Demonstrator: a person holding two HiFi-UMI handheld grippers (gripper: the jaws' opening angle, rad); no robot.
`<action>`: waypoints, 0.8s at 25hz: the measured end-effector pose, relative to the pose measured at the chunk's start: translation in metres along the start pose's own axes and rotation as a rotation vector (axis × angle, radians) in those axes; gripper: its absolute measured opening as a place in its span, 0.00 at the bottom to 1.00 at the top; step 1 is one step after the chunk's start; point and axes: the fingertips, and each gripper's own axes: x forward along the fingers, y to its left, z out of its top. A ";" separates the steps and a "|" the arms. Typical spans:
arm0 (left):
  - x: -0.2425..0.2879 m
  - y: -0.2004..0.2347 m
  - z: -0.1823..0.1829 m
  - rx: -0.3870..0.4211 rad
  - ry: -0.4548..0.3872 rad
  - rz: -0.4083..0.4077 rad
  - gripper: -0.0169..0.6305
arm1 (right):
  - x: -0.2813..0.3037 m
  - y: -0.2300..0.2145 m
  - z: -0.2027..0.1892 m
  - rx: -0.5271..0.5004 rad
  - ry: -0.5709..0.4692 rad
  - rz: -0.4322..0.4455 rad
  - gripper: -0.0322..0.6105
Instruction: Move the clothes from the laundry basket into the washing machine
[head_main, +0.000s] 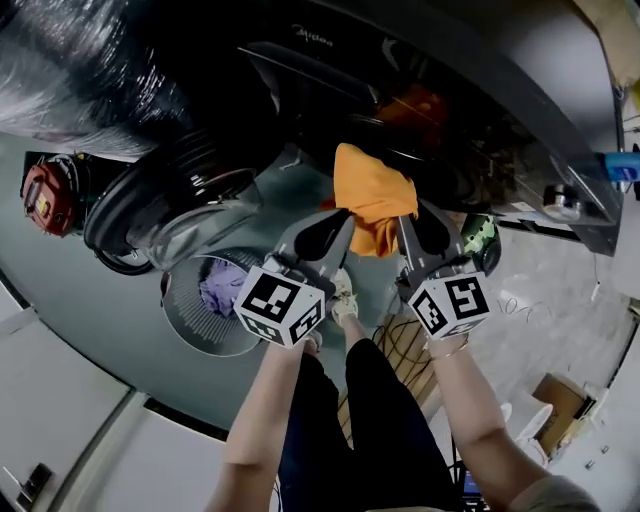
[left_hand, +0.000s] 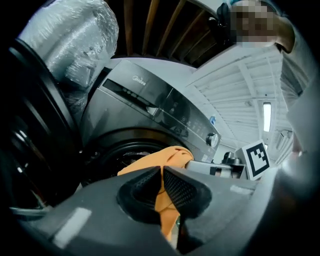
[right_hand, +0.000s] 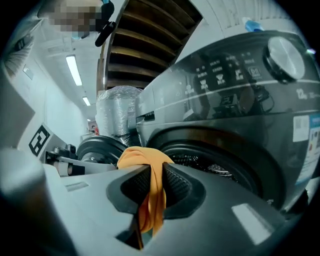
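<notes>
The left gripper (head_main: 338, 222) and right gripper (head_main: 412, 222) each pinch the same orange cloth (head_main: 372, 195) between closed jaws, just before the washing machine's (head_main: 480, 90) open mouth.

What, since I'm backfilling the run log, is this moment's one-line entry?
left tongs, right tongs: shut on orange garment | garment: before washing machine opening | laundry basket: holds purple cloth

soft orange cloth (head_main: 372, 195); glossy grey washing machine (right_hand: 240, 100); ribbed matt fingers (left_hand: 180, 187).
</notes>
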 end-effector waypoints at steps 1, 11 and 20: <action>0.004 0.008 -0.005 0.005 -0.013 0.016 0.06 | 0.005 -0.004 -0.007 0.001 -0.001 -0.006 0.17; 0.037 0.081 -0.080 0.035 -0.015 0.127 0.12 | 0.045 -0.045 -0.068 0.048 -0.042 -0.119 0.17; 0.077 0.114 -0.110 0.080 -0.044 0.119 0.14 | 0.089 -0.090 -0.089 0.034 -0.132 -0.210 0.17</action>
